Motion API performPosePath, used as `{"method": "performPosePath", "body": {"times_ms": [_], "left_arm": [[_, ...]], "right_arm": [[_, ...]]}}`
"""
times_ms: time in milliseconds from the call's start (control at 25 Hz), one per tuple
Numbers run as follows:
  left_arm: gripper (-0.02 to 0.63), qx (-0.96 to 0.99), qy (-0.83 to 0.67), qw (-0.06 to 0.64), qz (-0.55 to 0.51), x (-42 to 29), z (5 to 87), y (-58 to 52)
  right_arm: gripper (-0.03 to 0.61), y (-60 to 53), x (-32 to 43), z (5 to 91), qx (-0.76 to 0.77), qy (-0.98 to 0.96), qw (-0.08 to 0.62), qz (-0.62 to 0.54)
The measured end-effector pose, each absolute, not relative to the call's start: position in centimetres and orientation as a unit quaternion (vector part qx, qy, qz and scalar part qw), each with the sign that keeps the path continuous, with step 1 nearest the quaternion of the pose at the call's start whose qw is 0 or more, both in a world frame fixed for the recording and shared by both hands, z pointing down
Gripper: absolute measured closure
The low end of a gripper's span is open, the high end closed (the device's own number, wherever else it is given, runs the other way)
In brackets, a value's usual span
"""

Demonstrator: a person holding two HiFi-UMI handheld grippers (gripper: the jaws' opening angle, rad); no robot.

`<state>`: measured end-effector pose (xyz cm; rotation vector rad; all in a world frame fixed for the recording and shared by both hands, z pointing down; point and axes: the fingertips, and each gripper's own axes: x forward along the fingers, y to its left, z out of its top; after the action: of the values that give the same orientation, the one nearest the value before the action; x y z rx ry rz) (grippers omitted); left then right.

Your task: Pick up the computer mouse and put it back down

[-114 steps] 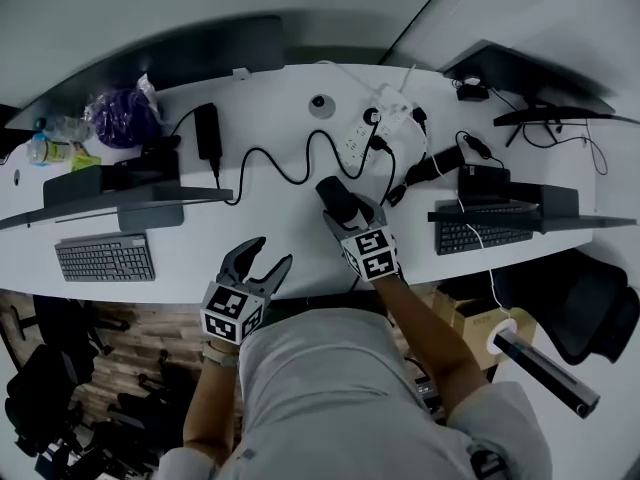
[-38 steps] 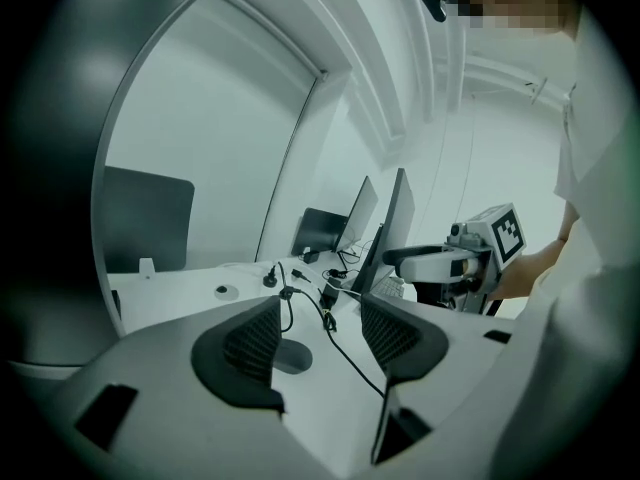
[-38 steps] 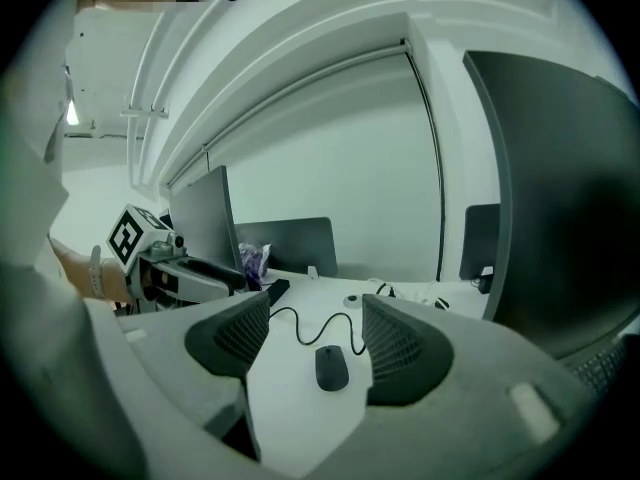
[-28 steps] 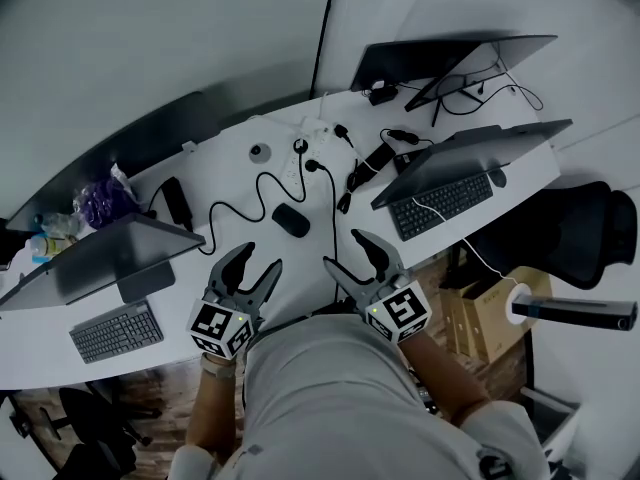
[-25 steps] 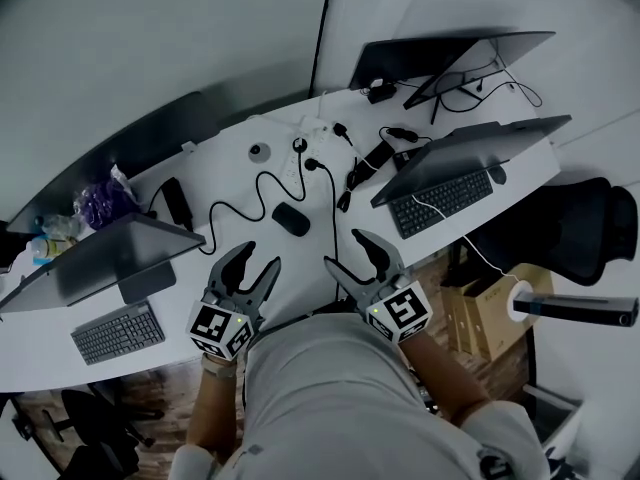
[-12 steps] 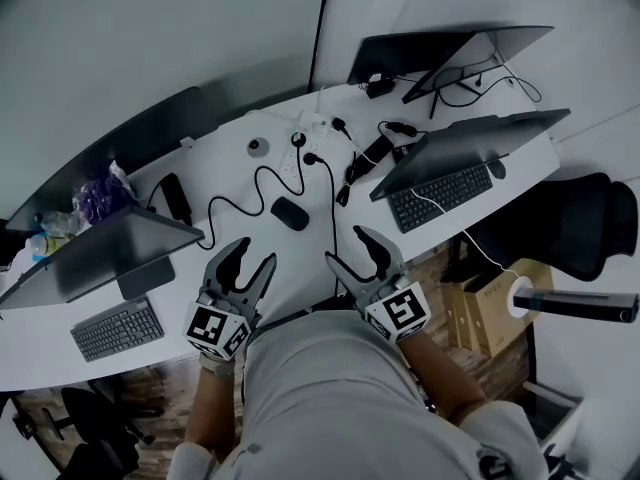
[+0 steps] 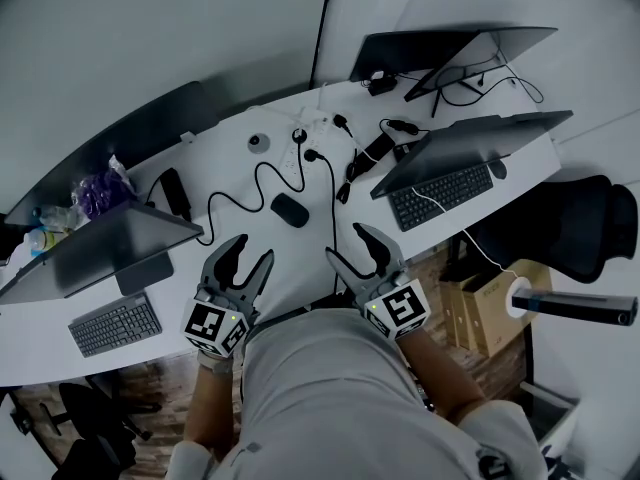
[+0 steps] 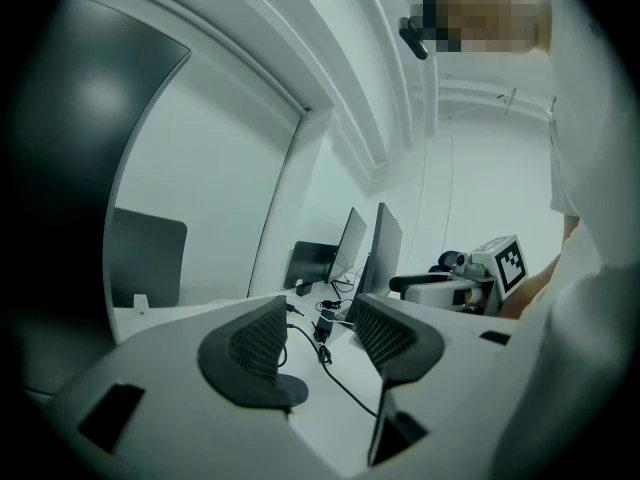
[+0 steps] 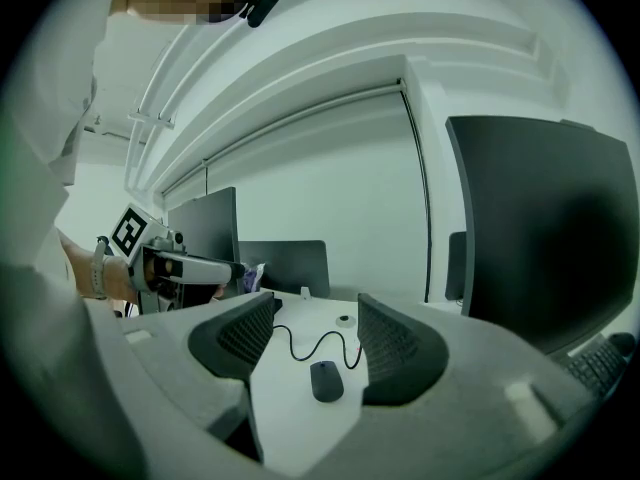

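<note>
Black mouse (image 7: 290, 210) lies flat on the white desk (image 7: 300, 263), about mid-depth, just on the near side of the looping black cable (image 9: 305, 358). Nothing touches it. A few seconds back the right gripper (image 7: 351, 247) had it clamped. Now that gripper is drawn back to the desk's near edge, fingers wide apart and empty, with the mouse on the desk well beyond the gap. Beside it at the near edge, the left gripper (image 7: 249, 257): fingers likewise spread, holding nothing, barely shifted in the last half second.
</note>
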<state>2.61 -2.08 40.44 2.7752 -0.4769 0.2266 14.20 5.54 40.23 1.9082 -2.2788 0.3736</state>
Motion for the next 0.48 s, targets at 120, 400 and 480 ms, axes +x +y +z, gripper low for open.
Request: {"method": "performPosePath", "body": {"times_ms": [120,400,480], "left_arm": [[0.399,0.970,-0.164,0.160,0.082,2.66,40.58,-1.97],[0.399,0.970,-0.158,0.163,0.089,2.93,40.98,-1.75],[0.399,0.970,-0.157,0.164,0.089,2.92,41.01,-1.71]], "right_arm": [[0.314,5.69,14.20,40.32,0.637,-0.757,0.074,0.127],[0.314,5.94,14.21,40.48,0.639,-0.754,0.076,0.129],[0.314,5.96,14.11,40.34,0.637,-0.756,0.078,0.125]]}}
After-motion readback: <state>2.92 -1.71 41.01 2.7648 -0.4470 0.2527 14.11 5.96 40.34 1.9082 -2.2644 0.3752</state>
